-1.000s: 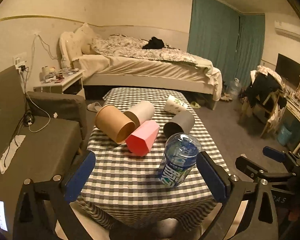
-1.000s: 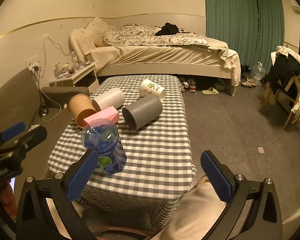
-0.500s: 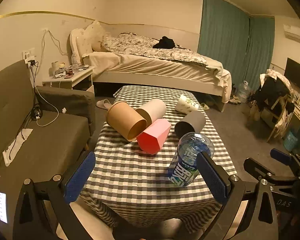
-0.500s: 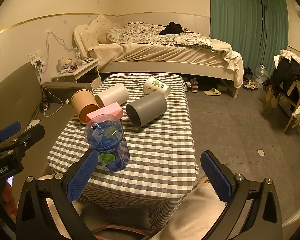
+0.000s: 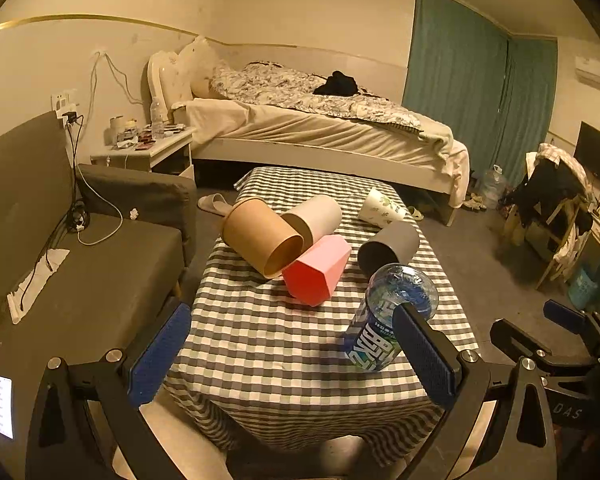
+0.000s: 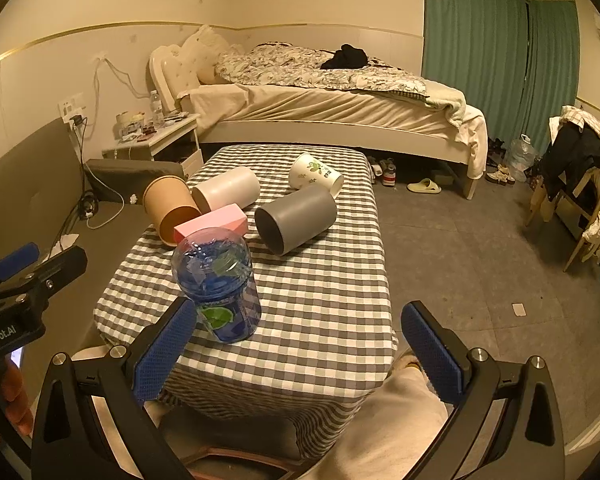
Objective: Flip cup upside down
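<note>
Several cups lie on their sides on the checked table (image 5: 284, 344): a brown paper cup (image 5: 260, 238), a white cup (image 5: 314, 218), a pink faceted cup (image 5: 318, 270), a grey cup (image 5: 390, 246) and a leaf-printed white cup (image 5: 382, 208). A clear blue bottle-shaped cup (image 5: 388, 320) stands inverted near the front edge. My left gripper (image 5: 292, 352) hangs open before the table's near edge. My right gripper (image 6: 300, 344) is open too, with the blue cup (image 6: 220, 284) beside its left finger. The grey cup (image 6: 296, 218) and brown cup (image 6: 170, 208) lie farther back.
A dark sofa (image 5: 72, 280) runs along the left. A bed (image 5: 320, 132) stands behind the table, with a nightstand (image 5: 148, 148) at its head. A chair piled with clothes (image 6: 580, 168) is at the right. The person's light trouser leg (image 6: 388, 432) shows below the right gripper.
Both grippers have shifted slightly, so the table sits a bit farther right and away in the views. The cups have not moved and both grippers stay open.
</note>
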